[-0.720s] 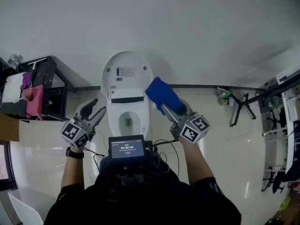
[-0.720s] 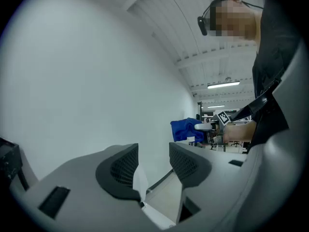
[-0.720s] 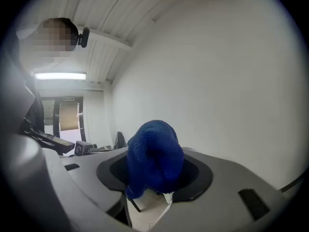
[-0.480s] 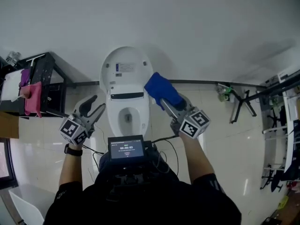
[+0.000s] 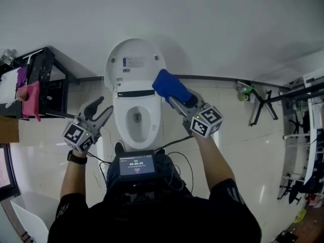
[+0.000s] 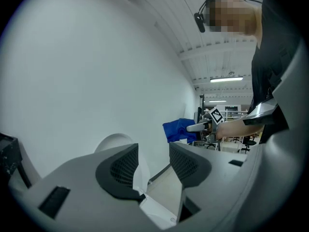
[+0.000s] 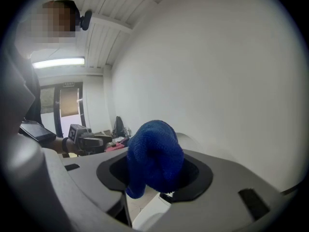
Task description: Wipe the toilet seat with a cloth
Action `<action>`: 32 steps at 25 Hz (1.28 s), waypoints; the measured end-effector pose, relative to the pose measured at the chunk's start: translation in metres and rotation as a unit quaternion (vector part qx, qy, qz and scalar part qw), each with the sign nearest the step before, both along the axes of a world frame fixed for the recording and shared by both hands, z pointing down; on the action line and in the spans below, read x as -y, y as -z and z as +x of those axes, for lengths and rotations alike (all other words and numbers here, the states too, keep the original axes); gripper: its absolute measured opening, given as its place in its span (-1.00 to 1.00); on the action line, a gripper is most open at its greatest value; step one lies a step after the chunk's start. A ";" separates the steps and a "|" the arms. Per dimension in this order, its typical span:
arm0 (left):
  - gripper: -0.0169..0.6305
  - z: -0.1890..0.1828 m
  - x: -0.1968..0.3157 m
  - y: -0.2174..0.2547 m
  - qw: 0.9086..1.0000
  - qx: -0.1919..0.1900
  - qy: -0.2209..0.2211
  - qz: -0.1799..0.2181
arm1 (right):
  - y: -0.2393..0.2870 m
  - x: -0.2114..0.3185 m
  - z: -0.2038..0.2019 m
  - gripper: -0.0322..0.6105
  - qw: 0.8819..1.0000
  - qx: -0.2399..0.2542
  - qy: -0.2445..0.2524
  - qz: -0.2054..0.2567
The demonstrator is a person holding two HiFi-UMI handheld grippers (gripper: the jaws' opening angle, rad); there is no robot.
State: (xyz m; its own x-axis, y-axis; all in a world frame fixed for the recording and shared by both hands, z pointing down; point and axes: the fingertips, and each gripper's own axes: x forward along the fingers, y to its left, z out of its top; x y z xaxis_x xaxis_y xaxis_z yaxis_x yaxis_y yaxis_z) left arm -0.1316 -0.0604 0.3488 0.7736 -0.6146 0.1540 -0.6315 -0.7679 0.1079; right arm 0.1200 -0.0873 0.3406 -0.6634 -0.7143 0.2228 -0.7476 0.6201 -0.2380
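On the raised white plastic toilet lid a small white-and-blue sticker is stuck; its print cannot be read. Timer-like digits are shown on the small black chest-mounted screen, too small to be made out. Black-and-white square codes are borne by the left grey marker cube and the right grey marker cube.

the pale tiled floor carries a white toilet at the far middle, backed against the wall. a black rack stands on the floor to its left. a black folding stand stands to its right, well apart.
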 end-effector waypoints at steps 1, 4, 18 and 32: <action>-0.31 0.002 0.001 -0.007 1.000 0.004 -0.001 -0.003 | -0.009 0.004 -0.001 -0.22 1.000 -0.010 0.006 -0.004; -0.31 0.008 0.002 -0.026 1.000 0.018 -0.007 -0.015 | -0.037 0.015 -0.003 -0.22 0.999 -0.040 0.022 -0.014; -0.31 0.040 0.014 -0.118 0.995 0.025 0.002 -0.093 | -0.259 0.065 -0.032 -0.22 0.972 -0.181 0.123 -0.088; -0.31 0.049 0.021 -0.227 0.990 0.017 0.011 -0.137 | -0.516 0.078 -0.069 -0.22 0.878 -0.383 0.267 -0.106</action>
State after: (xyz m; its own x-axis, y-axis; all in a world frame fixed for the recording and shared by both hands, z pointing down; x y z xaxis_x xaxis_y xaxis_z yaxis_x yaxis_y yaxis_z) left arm -0.0824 -0.0810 0.5758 0.7514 -0.5633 0.3436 -0.6552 -0.6985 0.2877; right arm 0.0511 -0.1656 0.8570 -0.4890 -0.2343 0.8402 -0.3543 0.9336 0.0541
